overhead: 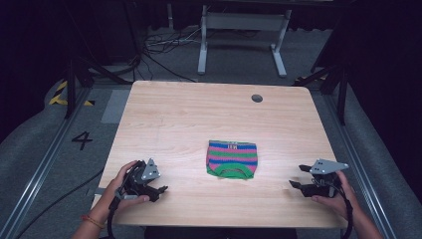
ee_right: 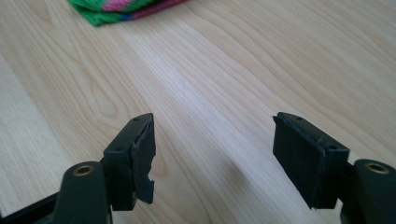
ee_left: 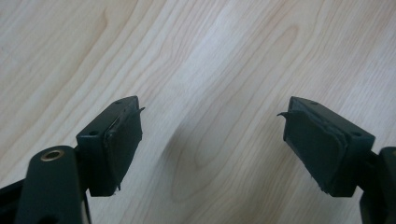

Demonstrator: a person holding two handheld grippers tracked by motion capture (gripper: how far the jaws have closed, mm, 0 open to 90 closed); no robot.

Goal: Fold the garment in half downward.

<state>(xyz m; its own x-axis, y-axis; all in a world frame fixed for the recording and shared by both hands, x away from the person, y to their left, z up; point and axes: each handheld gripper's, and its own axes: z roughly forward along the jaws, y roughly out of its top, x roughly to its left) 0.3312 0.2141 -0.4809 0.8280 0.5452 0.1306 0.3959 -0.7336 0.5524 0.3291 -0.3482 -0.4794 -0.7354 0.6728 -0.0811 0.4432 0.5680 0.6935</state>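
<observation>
A small folded knit garment (overhead: 232, 159) with pink, blue and green stripes lies flat near the middle of the wooden table (overhead: 199, 114). My left gripper (overhead: 160, 189) rests low at the front left, well apart from the garment, jaws open over bare wood (ee_left: 212, 135). My right gripper (overhead: 297, 177) sits at the front right, also open and holding nothing (ee_right: 212, 154). A green and pink edge of the garment (ee_right: 122, 8) shows at the top of the right gripper view, some way ahead of the jaws.
A round cable hole (overhead: 257, 98) sits near the table's far right edge. Beyond the table stand a white desk frame (overhead: 242, 37) and loose cables (overhead: 159, 47) on the grey floor. A metal rail (overhead: 45, 159) runs along the left.
</observation>
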